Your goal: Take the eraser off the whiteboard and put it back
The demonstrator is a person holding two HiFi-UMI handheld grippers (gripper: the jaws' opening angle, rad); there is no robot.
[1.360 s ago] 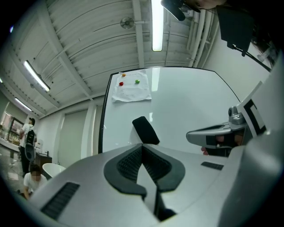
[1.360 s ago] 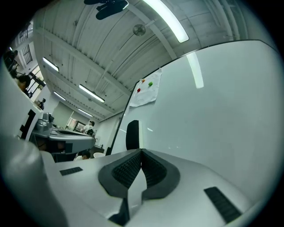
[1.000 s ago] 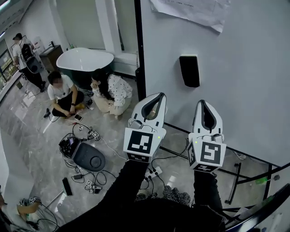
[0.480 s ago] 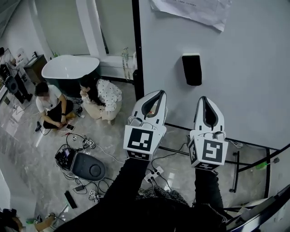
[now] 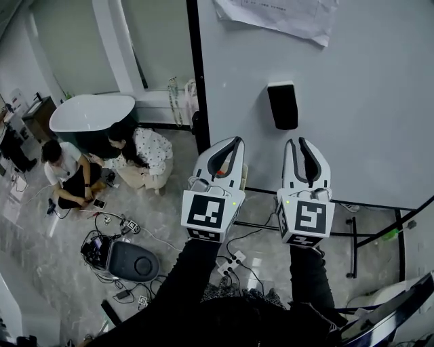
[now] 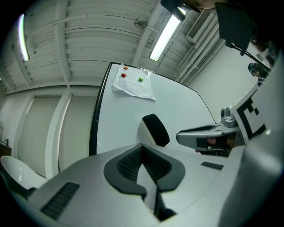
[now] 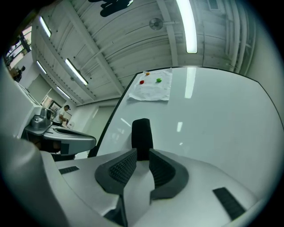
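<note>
The eraser [image 5: 283, 105] sits stuck on the whiteboard [image 5: 366, 101], a bit beyond both grippers. Right gripper [image 5: 303, 144] has just been cracking its jaws open (nothing between them), left gripper [image 5: 234, 141] is clamped closed, empty.

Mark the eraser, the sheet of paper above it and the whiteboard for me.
eraser [image 5: 282, 105], head view, middle of its black body.
sheet of paper [image 5: 278, 17], head view, middle of the part in view.
whiteboard [image 5: 380, 101], head view, bare white surface right of the eraser.
</note>
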